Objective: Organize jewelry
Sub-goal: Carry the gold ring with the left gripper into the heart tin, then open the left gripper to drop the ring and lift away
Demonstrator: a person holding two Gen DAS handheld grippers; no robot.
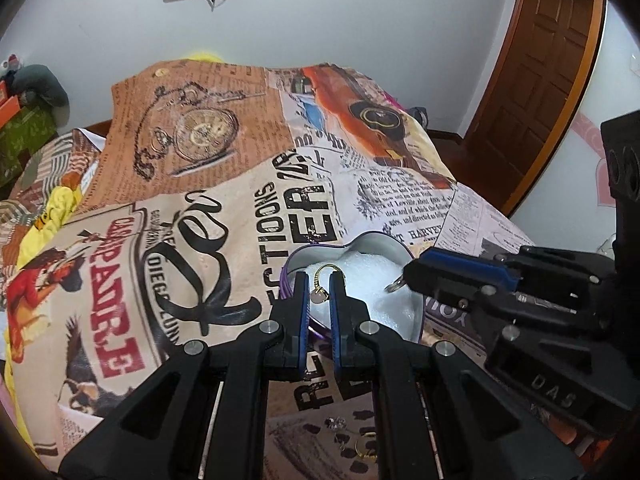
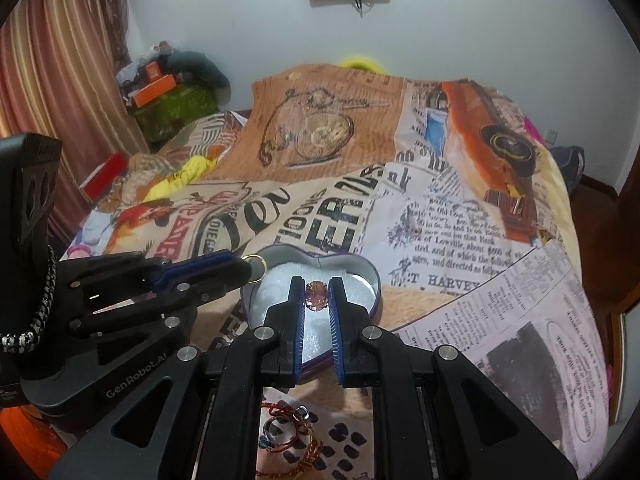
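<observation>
Left wrist view is showing both grippers hovering over the heart-shaped tin with white foam lining (image 1: 414, 312) — left gripper (image 1: 319, 280) pinching a gold ring with a pale stone (image 1: 320, 286), right gripper (image 2: 317, 285) pinching a ring with an oval pink stone (image 2: 316, 296) — so placing is in hand, and next, I judge, calls for lowering and easing the fingers apart.

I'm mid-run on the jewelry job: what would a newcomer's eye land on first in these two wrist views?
First, the heart-shaped tin with white padding, open on the newspaper-print bedspread, with both grippers over it. The left gripper pinches a gold ring with a pale stone; the right gripper holds a ring with a large pink stone. More jewelry, red cords and rings, lies on the cloth under the right gripper.
</observation>
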